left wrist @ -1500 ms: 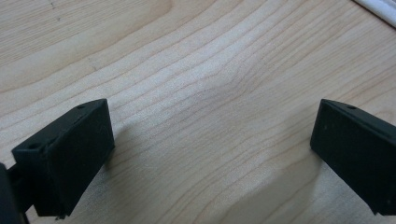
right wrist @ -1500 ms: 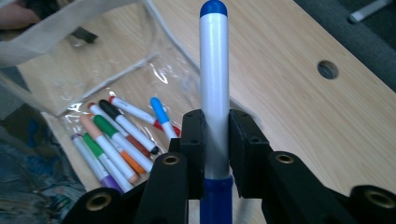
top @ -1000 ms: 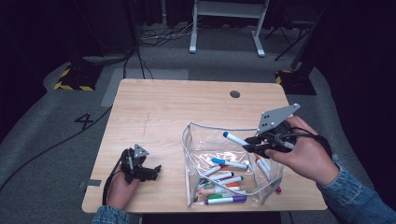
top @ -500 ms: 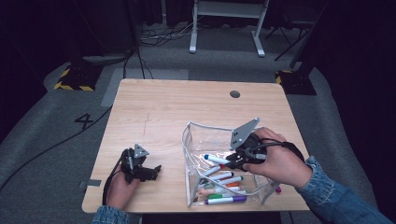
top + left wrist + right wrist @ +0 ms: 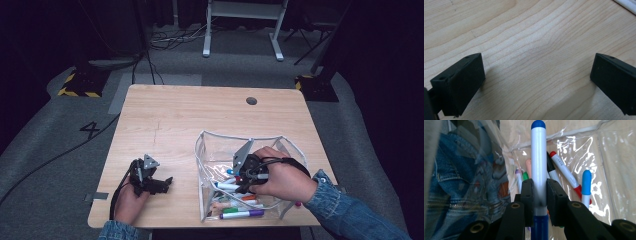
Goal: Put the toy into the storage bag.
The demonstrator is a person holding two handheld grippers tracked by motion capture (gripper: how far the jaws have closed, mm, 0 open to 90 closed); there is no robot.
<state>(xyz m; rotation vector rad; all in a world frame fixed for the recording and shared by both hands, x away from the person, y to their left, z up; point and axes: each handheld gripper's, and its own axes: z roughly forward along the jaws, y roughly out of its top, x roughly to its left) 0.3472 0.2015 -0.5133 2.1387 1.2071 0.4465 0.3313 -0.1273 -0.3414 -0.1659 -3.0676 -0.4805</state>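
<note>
A clear plastic pouch [image 5: 220, 136] stands open on the wooden table [image 5: 175, 115], with several markers lying in it. My right gripper [image 5: 245, 174] reaches down inside the pouch. In the right gripper view it [image 5: 539, 187] is shut on a white marker with a blue cap [image 5: 538, 157], which points toward the pouch's floor. Below lie a red-capped marker [image 5: 564, 171] and a blue-capped one [image 5: 586, 182]. My left gripper [image 5: 161, 183] rests on the table left of the pouch. Its fingers [image 5: 461, 82] are spread wide over bare wood, so it [image 5: 536, 80] is open with nothing between them.
A purple marker [image 5: 242, 214] and a green one [image 5: 230, 210] lie at the pouch's near end, close to the table's front edge. A dark cable hole [image 5: 251, 100] sits at the back right. A white desk frame [image 5: 242, 30] stands on the floor beyond.
My right hand has come down and to the left with the blue-capped marker, from above the pouch's right rim into the pouch. The left gripper has stayed put.
</note>
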